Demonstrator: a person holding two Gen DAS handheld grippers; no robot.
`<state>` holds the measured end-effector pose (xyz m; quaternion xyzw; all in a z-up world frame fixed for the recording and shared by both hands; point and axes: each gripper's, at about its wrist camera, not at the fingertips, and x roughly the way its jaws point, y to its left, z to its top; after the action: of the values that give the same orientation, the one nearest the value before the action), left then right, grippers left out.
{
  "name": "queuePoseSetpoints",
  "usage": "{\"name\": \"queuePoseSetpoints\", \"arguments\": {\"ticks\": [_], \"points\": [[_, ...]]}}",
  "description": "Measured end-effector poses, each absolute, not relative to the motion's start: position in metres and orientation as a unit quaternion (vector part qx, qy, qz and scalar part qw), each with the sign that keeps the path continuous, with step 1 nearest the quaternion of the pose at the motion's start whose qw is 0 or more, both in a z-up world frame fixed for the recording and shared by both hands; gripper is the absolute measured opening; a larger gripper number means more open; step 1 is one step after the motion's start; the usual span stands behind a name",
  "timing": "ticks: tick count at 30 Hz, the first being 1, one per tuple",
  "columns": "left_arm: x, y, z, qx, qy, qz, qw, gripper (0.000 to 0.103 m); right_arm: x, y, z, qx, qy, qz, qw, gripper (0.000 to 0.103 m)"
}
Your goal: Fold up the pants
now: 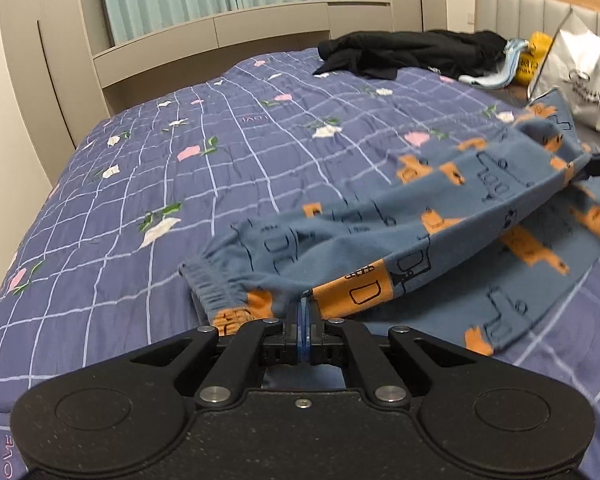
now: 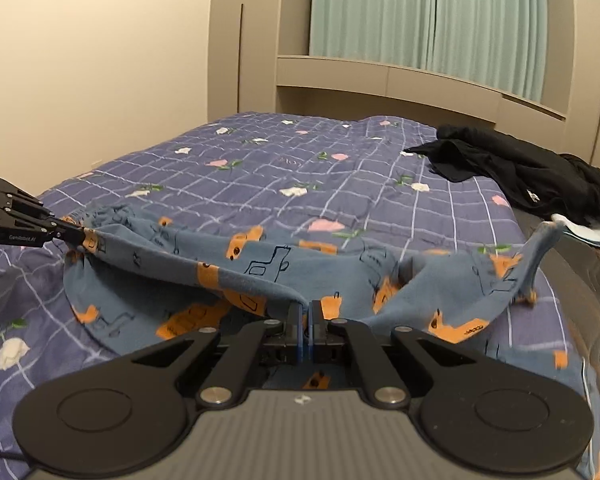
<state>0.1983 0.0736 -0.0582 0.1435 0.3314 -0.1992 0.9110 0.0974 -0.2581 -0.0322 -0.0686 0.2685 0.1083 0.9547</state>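
Observation:
The pants (image 1: 380,248) are blue with orange and outline prints, and lie on the bed. My left gripper (image 1: 306,304) is shut on the pants' near edge beside an elastic cuff (image 1: 208,284). My right gripper (image 2: 307,308) is shut on the pants (image 2: 260,268) further along, and the fabric hangs lifted and stretched between the two. The left gripper also shows in the right wrist view (image 2: 78,236), pinching the fabric at the left. The right gripper's fingers (image 1: 598,164) show at the right edge of the left wrist view.
The bed has a blue checked quilt (image 1: 220,152) with flowers. Black clothes (image 1: 412,54) lie at its far side, with a light blue cloth (image 1: 496,72), a yellow bag (image 1: 534,60) and a white bag (image 1: 580,76). Beige cabinets (image 2: 340,76) and green curtains stand behind.

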Motion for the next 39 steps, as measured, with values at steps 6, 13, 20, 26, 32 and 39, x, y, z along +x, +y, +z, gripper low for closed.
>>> {"name": "queuePoseSetpoints", "arguments": {"ticks": [6, 13, 20, 26, 32, 39], "points": [[0.19, 0.077, -0.057, 0.15, 0.334, -0.199, 0.909, 0.0, 0.081, -0.247, -0.035, -0.084, 0.259, 0.099, 0.957, 0.002], [0.187, 0.077, -0.066, 0.164, 0.342, -0.196, 0.904, 0.0, 0.065, -0.232, -0.04, -0.127, 0.269, 0.105, 0.949, 0.001], [0.182, 0.073, -0.068, 0.181, 0.341, -0.191, 0.902, 0.0, 0.062, -0.228, -0.058, -0.136, 0.292, 0.11, 0.94, 0.001], [0.18, 0.068, -0.071, 0.171, 0.36, -0.176, 0.9, 0.017, 0.065, -0.227, -0.069, -0.144, 0.313, 0.111, 0.932, 0.002], [0.164, 0.049, -0.057, 0.087, 0.35, -0.166, 0.918, 0.073, 0.056, -0.248, -0.053, -0.091, 0.283, 0.094, 0.95, 0.051], [0.157, -0.022, -0.057, 0.044, 0.348, -0.217, 0.911, 0.098, 0.048, -0.323, -0.041, -0.006, 0.285, 0.036, 0.958, 0.093]]}}
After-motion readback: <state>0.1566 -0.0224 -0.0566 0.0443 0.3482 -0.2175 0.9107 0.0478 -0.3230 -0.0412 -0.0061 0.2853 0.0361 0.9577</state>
